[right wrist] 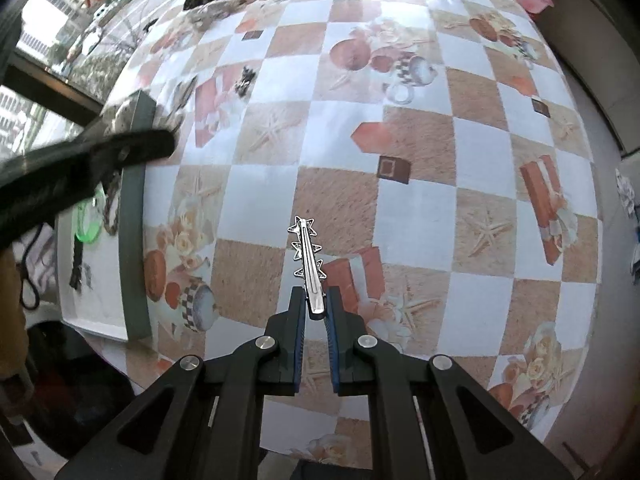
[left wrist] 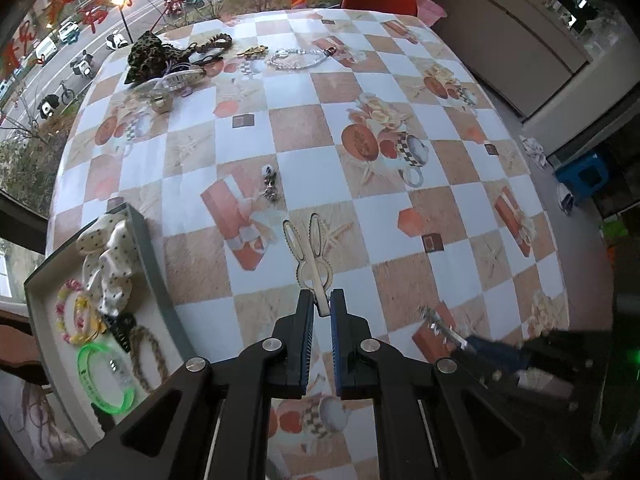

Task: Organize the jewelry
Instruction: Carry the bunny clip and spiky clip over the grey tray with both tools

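Partway through: both claws carry a hair clip each, tray partly filled, a pile and a few stray pieces left on the tabletop.

Left claw (left wrist: 322, 300) is pinching the tail of a cream rabbit-shaped clip (left wrist: 310, 254), held clear above the checked tabletop (left wrist: 400, 216); right claw (right wrist: 315, 300) is pinching a silver clip with stars (right wrist: 307, 258) the same way. Tray (left wrist: 158, 264) at the left edge already holds a dotted scrunchie (left wrist: 108, 264), a green bangle (left wrist: 106, 380), a pink-and-yellow bracelet (left wrist: 76, 312) and a braided band (left wrist: 148, 356). Still out: a small dark charm (left wrist: 270, 184) mid-table, and at the far edge a leopard scrunchie (left wrist: 150, 56) and a clear bead bracelet (left wrist: 298, 58). Left view shows the tray contents and far pile clearly; in the right view the tray is half hidden behind the blurred left claw, but only there is the star clip sharp.
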Demonstrator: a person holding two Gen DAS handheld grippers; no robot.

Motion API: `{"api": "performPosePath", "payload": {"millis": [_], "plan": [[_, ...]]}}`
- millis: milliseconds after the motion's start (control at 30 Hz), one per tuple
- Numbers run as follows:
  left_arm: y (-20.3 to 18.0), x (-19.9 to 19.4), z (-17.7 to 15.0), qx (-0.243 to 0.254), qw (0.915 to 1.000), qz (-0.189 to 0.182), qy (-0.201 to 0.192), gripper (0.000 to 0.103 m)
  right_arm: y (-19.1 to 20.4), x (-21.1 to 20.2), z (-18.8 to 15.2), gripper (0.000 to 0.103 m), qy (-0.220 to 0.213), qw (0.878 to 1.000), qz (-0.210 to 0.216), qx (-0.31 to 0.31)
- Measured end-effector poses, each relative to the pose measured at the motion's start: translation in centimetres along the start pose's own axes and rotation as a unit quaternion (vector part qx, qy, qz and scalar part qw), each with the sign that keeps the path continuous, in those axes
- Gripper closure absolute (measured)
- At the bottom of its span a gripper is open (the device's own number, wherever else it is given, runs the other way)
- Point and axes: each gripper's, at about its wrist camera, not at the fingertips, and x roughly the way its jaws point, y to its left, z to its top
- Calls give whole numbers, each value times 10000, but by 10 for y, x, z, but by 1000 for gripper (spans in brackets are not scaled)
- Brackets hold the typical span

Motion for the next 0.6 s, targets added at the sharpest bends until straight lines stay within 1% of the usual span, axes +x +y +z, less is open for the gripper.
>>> {"api": "performPosePath", "payload": {"millis": [400, 600], "plan": [[20, -26, -24, -57, 9999, -11, -131, 91, 6, -21, 8, 92, -190, 9997, -52, 131], [33, -35, -35, -177, 9996, -31, -210, 91, 15, -29, 13, 92, -271, 9995, -126, 34]]}}
